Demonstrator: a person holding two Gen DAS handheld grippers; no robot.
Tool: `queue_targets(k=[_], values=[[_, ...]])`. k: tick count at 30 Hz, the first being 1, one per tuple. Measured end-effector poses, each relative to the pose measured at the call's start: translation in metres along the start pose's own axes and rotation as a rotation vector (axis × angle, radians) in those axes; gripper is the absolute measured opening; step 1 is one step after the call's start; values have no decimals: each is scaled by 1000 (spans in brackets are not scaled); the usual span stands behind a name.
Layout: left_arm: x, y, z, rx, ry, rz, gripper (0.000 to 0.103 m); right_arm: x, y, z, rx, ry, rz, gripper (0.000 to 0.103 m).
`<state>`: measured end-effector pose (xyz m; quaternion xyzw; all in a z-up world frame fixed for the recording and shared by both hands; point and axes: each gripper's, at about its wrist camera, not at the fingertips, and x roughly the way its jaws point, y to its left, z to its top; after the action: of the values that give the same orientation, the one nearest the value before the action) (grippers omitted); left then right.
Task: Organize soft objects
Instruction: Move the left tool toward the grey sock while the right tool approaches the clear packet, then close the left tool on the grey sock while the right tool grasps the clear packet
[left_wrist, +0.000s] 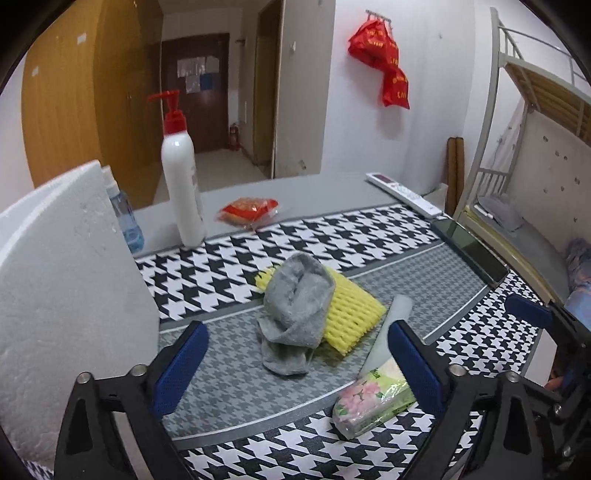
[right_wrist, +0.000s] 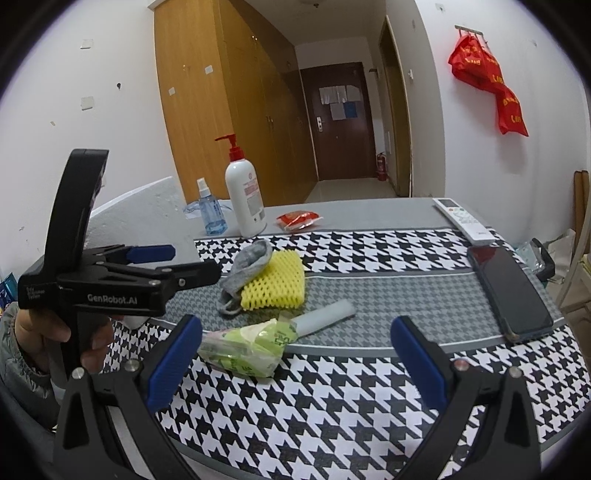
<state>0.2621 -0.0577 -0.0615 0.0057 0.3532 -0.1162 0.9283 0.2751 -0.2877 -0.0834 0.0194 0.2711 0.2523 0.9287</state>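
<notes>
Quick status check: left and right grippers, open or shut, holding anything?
Left gripper: open, empty, above the grey sock.
Right gripper: open, empty, near the tissue pack.

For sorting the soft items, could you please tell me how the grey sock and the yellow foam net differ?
The grey sock is crumpled, plain fabric; the yellow foam net lies flat and has an open mesh. The sock lies partly on top; the net sits beneath it on the houndstooth mat. Both are soft, touching each other, and held by neither claw.
</notes>
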Motion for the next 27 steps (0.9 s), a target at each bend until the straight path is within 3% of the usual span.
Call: queue_targets(k=[7, 12, 19, 22, 24, 27], values=[[17, 4, 3, -19, 34, -20, 85, 7, 3, 8, -19, 18, 13, 103], [28, 11, 9, -48, 73, -27, 72, 16, 6, 7, -21, 38, 32, 103], [41, 9, 8, -38, 108, -55, 66, 24, 6, 5, -14, 63, 26, 103], [48, 11, 8, -43, 127, -69, 57, 26, 6, 4, -12, 69, 30, 103], [50, 14, 8, -58, 132, -64, 44, 27, 6, 4, -10, 72, 30, 103], [51, 17, 8, -67, 128, -77, 42, 28, 8, 5, -19, 74, 32, 103]])
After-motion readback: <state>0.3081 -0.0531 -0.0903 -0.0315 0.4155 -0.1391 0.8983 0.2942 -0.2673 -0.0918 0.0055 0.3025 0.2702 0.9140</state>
